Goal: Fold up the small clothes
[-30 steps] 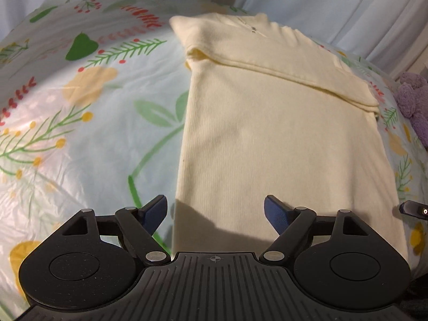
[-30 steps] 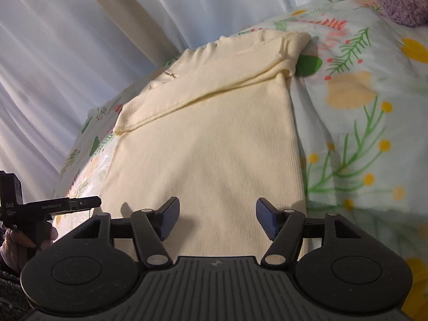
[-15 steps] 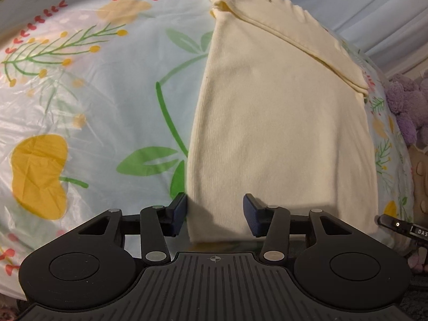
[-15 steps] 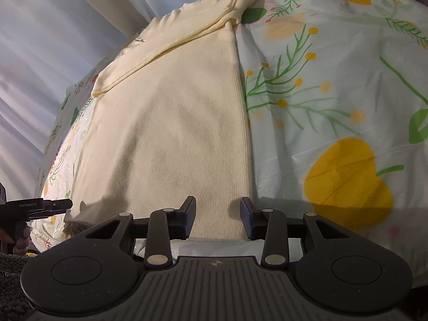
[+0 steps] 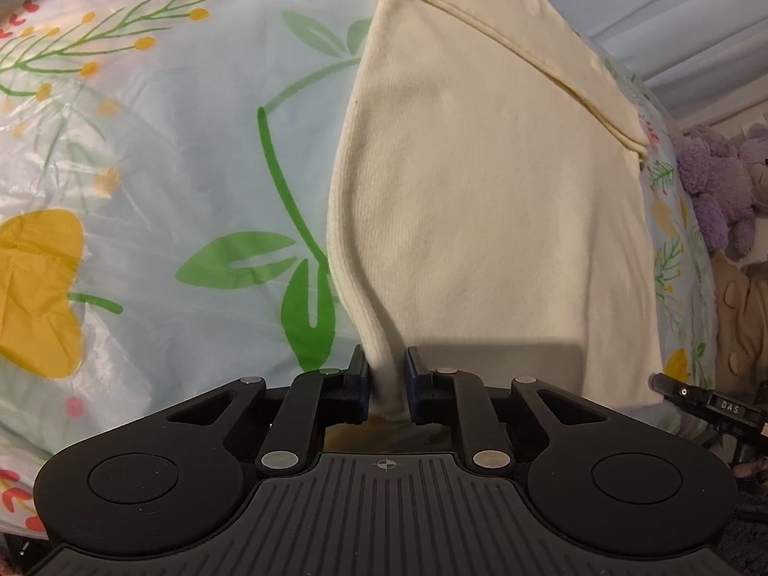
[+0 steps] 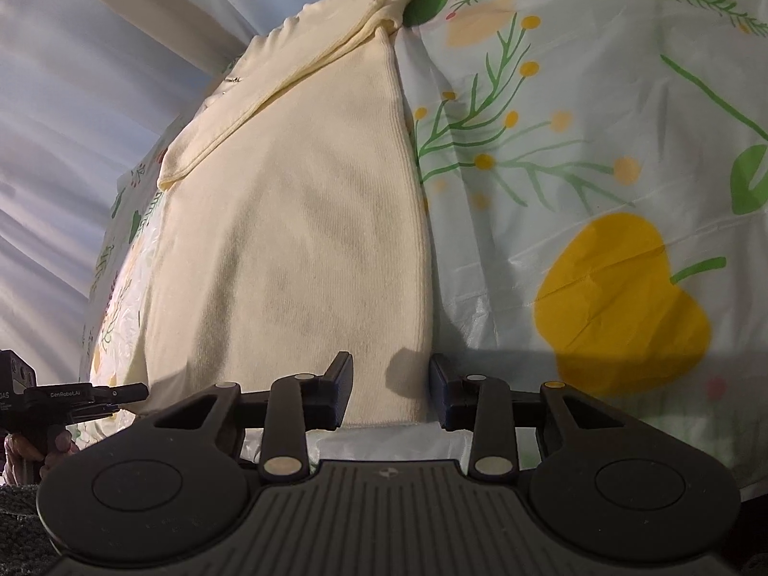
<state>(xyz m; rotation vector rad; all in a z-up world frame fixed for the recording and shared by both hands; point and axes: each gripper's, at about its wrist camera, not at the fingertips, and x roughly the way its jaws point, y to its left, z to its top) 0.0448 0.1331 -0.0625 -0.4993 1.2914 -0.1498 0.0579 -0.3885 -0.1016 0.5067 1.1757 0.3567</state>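
Note:
A pale yellow knit garment (image 5: pixel 480 192) lies flat on the flowered sheet (image 5: pixel 168 168), its far end folded over in a band. In the left wrist view my left gripper (image 5: pixel 386 360) is closing on the near left corner, which bunches up into a ridge between the pads. In the right wrist view the same garment (image 6: pixel 297 216) runs away from me. My right gripper (image 6: pixel 391 369) is closing too, with the near right corner lying flat between its jaws and gaps still showing beside the pads.
The flowered sheet (image 6: pixel 576 144) spreads to both sides of the garment. Purple and tan plush toys (image 5: pixel 715 182) sit at the right edge. Pale curtains (image 6: pixel 72 96) hang behind. A hand (image 6: pixel 24 451) holds the other gripper at the left.
Both grippers came down to the garment's near edge and narrowed their jaws. The left one has pinched the near left corner; the right one now straddles the near right corner.

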